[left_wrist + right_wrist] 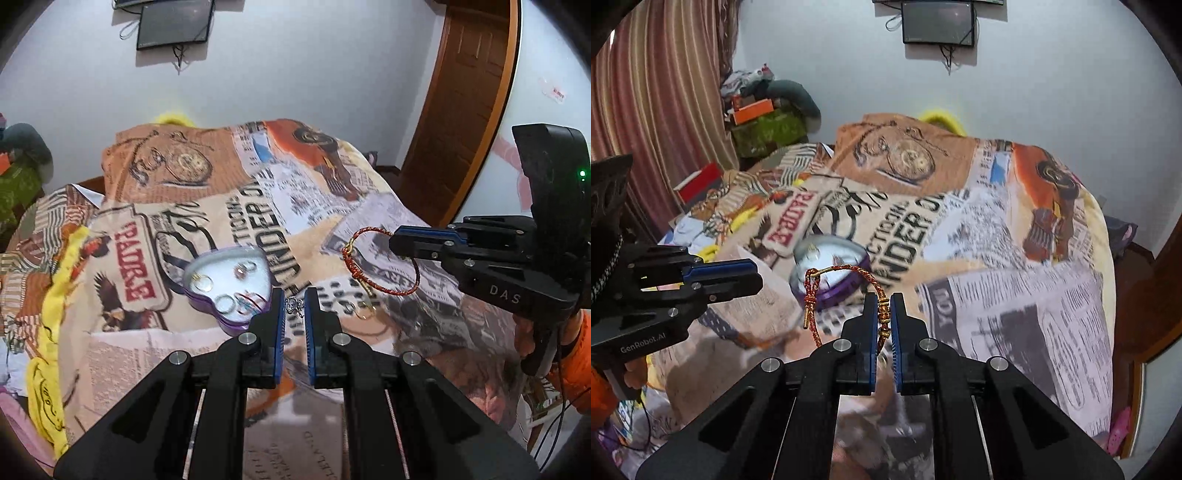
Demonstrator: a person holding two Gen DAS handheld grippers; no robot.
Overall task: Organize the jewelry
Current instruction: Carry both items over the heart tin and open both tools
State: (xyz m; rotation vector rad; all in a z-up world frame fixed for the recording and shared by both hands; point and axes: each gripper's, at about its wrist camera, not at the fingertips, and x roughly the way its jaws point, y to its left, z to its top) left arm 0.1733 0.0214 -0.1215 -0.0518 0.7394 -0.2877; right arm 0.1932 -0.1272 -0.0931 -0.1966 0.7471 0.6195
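A purple heart-shaped jewelry box [231, 291] lies open on the printed blanket, with several rings and bangles on its white lining. It also shows in the right wrist view [831, 267]. My right gripper [884, 314] is shut on a red-and-gold cord bracelet [846, 271] and holds it in the air near the box; the left wrist view shows the bracelet [380, 288] hanging from it. My left gripper [294, 306] is shut on a small silver ornament [294, 305], just right of the box. A gold ring [365, 314] lies on the blanket.
The printed blanket [258, 206] covers a bed. A yellow cloth [55, 314] lies along the left side. Boxes and clothes [764, 118] pile by the curtain. A dark screen [938, 22] hangs on the wall; a wooden door [465, 110] stands right.
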